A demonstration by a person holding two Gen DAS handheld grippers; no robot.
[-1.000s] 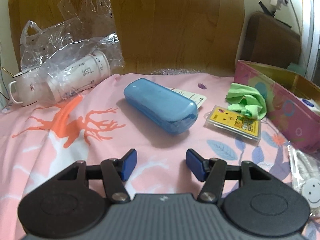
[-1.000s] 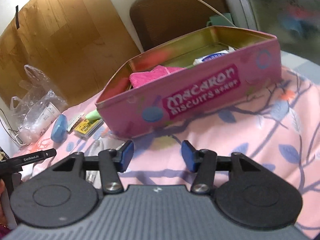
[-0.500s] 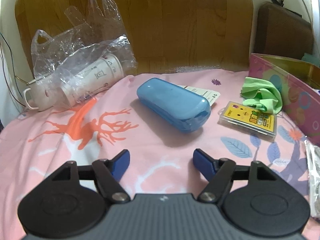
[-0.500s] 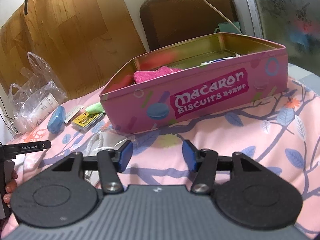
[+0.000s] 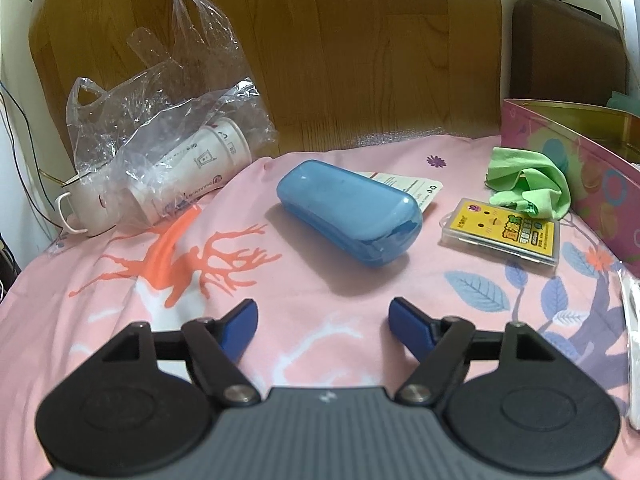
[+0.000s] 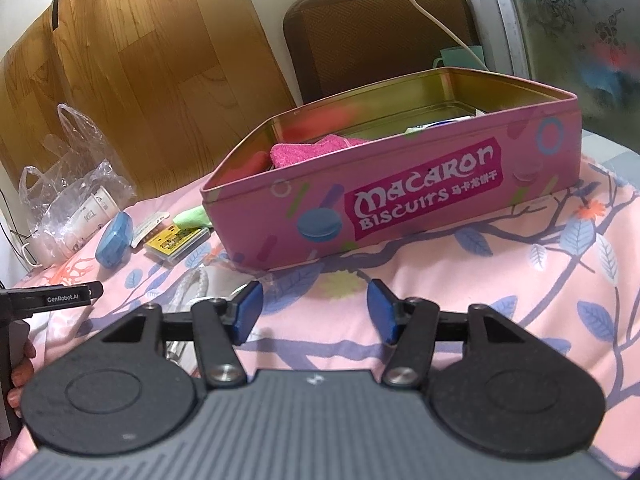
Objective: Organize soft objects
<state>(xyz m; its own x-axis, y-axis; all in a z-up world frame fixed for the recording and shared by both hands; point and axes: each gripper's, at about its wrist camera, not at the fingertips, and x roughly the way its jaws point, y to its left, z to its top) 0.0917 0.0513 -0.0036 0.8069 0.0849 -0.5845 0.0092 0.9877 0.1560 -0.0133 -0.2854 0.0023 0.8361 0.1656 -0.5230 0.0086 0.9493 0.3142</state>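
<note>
We hold the left gripper (image 5: 323,314) wide and empty before the blue case (image 5: 349,213); the right gripper (image 6: 314,312), also apart and empty, faces the tin (image 6: 400,208).

green cloth (image 5: 528,186): crumpled | beside tin (image 6: 400,216) | pink towel (image 6: 312,148): seemingly inside

left claw (image 5: 323,320): black linkage; blue pads; silver screws | right claw (image 6: 315,309): same; ribbed grey body

Both wrist views low, angled down over bedspread (image 5: 320,280); both show blue case (image 5: 348,216), tin (image 6: 400,208).
</note>
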